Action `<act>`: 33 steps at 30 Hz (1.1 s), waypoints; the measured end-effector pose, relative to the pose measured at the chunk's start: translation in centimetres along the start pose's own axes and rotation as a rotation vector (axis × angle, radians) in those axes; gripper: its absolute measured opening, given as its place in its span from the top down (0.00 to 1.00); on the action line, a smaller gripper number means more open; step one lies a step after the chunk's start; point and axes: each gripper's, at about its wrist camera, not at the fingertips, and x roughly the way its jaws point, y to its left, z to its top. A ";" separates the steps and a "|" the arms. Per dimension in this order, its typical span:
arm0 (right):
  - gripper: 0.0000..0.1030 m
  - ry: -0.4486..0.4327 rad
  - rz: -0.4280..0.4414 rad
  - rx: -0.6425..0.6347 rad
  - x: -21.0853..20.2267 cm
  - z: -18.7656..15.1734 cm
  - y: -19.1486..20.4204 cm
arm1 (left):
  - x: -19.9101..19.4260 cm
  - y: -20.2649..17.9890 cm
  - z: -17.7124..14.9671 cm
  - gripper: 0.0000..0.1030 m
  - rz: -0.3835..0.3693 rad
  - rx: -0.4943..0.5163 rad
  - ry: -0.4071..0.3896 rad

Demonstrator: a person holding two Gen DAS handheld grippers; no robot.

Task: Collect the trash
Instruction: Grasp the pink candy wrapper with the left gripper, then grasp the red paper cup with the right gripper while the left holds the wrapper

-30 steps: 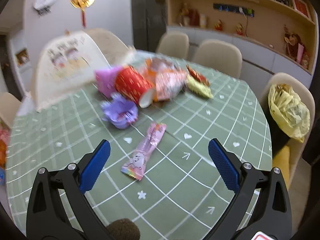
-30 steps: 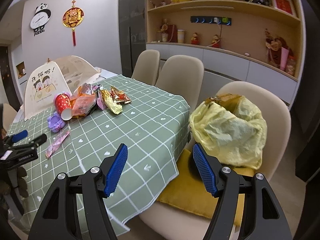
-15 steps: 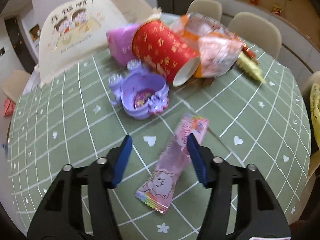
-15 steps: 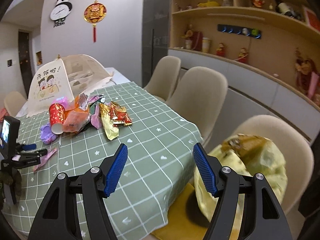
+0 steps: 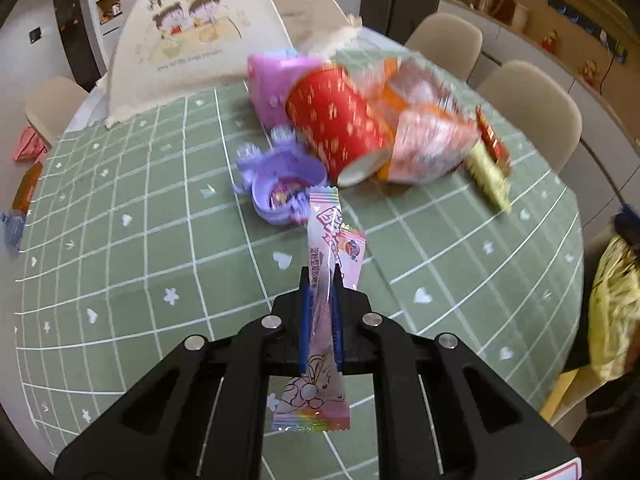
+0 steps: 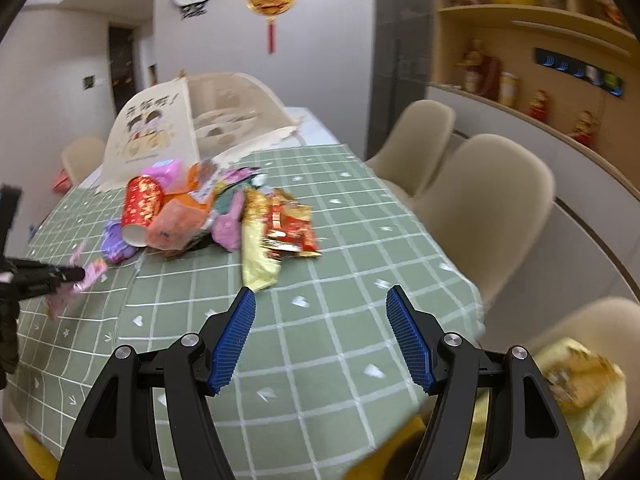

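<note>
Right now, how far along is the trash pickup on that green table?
Early on. Done: the yellow bag on the chair already holds some rubbish. In hand: the left gripper is shut on the pink candy wrapper. The right gripper is open and empty. Left: the red cup, purple tray and wrapper pile.

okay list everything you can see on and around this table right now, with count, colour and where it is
pink wrapper: 1, pink, clamped in left gripper
paper cup: 1, red, on its side in the pile
purple container: 1, purple, in front of the cup
gold packet: 1, gold, pile's right edge
tablecloth: 1, green checked, on table
food cover: 1, cream, far end
trash bag: 1, yellow, on chair
left gripper: shut on wrapper
right gripper: open, empty
</note>
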 end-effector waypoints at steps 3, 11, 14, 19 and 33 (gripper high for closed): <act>0.37 0.001 0.065 -0.032 1.5 1.7 2.8 | -1.6 0.7 1.2 0.92 -0.024 -0.034 -0.044; 0.37 0.033 0.247 -0.129 7.3 7.7 13.0 | -2.4 4.2 3.2 0.92 -0.072 -0.126 -0.087; 0.37 0.084 0.330 -0.149 10.5 9.5 16.0 | -1.9 5.9 3.5 0.92 -0.090 -0.154 -0.078; 0.37 0.127 0.319 -0.188 14.5 10.8 19.2 | -0.9 8.7 3.2 0.92 -0.085 -0.204 -0.043; 0.52 0.180 0.278 -0.137 15.1 10.9 19.6 | -0.8 11.5 4.0 0.92 -0.161 -0.205 -0.056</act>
